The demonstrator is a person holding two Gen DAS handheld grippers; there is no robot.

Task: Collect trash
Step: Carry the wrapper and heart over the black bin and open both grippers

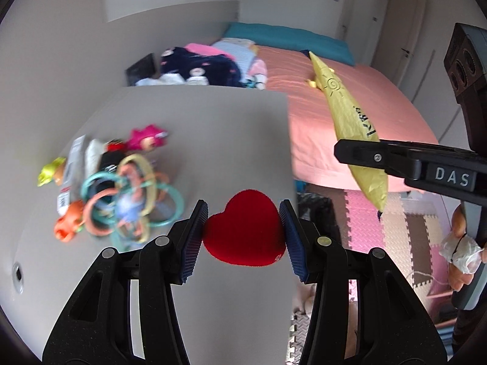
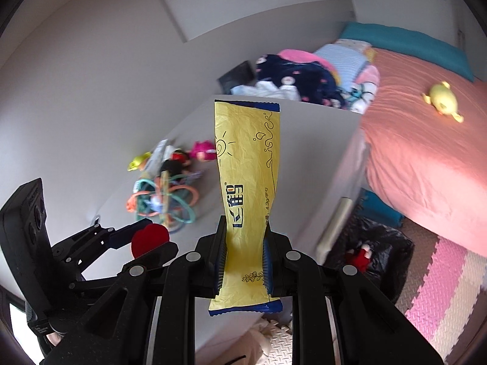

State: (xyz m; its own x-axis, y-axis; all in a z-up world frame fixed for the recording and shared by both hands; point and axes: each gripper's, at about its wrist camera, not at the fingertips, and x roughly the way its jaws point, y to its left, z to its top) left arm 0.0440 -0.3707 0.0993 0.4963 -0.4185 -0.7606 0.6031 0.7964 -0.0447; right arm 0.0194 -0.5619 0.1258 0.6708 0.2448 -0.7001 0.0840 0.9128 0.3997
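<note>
My left gripper (image 1: 243, 222) is shut on a red velvet heart (image 1: 243, 231), held above the near right part of the grey table (image 1: 213, 121). The heart also shows in the right wrist view (image 2: 150, 238). My right gripper (image 2: 245, 243) is shut on a long yellow snack wrapper (image 2: 246, 176) with blue print, which stands up between the pads. In the left wrist view the wrapper (image 1: 350, 112) hangs in the right gripper (image 1: 362, 152) to the right of the table, over the bed's edge.
A pile of plastic rings and small toys (image 1: 121, 188) with a white packet (image 1: 73, 164) lies on the table's left side. A pink bed (image 2: 426, 158) with a yellow plush (image 2: 443, 100) and clothes (image 2: 304, 76) is at the right. A black bag (image 2: 371, 249) sits on the foam floor mat (image 2: 441, 298).
</note>
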